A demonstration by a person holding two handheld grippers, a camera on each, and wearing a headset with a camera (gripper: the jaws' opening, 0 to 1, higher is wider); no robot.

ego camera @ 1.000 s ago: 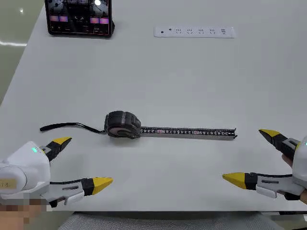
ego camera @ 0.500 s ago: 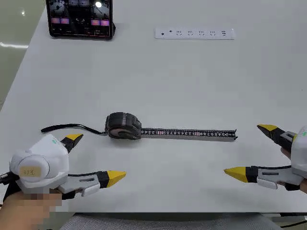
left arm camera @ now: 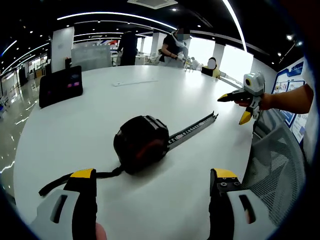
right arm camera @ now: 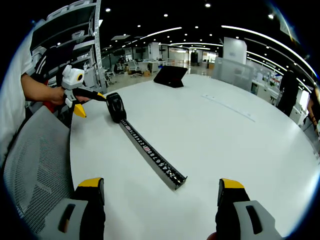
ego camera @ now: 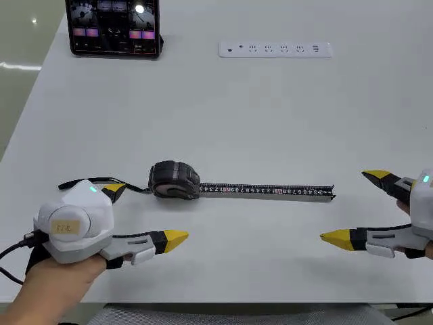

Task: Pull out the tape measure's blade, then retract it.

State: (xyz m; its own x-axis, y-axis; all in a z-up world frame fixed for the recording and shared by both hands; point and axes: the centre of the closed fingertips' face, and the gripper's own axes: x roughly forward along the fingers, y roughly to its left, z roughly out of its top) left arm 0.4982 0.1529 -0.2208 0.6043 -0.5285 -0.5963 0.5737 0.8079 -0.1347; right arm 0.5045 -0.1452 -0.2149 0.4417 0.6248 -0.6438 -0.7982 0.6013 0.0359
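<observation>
On the bench, tape measure: the dark case point(ego camera: 174, 179) lies on its side left of centre in the head view, toward the person's edge of the bench point(ego camera: 223, 115).
Blade: the blade point(ego camera: 267, 190) is drawn out and lies flat on the bench, running from the case off to the person's right and ending at the hook point(ego camera: 331, 191).
Long axis: it runs across the person, left to right, roughly parallel to the near bench edge.
Strap: the black strap point(ego camera: 71, 182) trails left from the case and passes by the left gripper's far jaw.
Left gripper: the left gripper point(ego camera: 146, 212) has its jaws spread wide with nothing between them. It sits just left of the case on the person's side, and in the left gripper view the case is close ahead between the jaws. This is the nearer hand for the case.
Right gripper: the right gripper point(ego camera: 350, 206) is also spread and empty, beyond the hook to the right and apart from it. In the right gripper view the hook lies ahead, between the jaws.
Step, as I judge it: the pull-out looks done and retracting remains, so the case needs holding from the left while the hook end is guided from the right.
Room: bare bench lies on both sides of the blade. The tablet point(ego camera: 114, 26) and the power strip point(ego camera: 275, 48) are well apart at the far side.
Edge: the near bench edge runs close under both grippers.
</observation>
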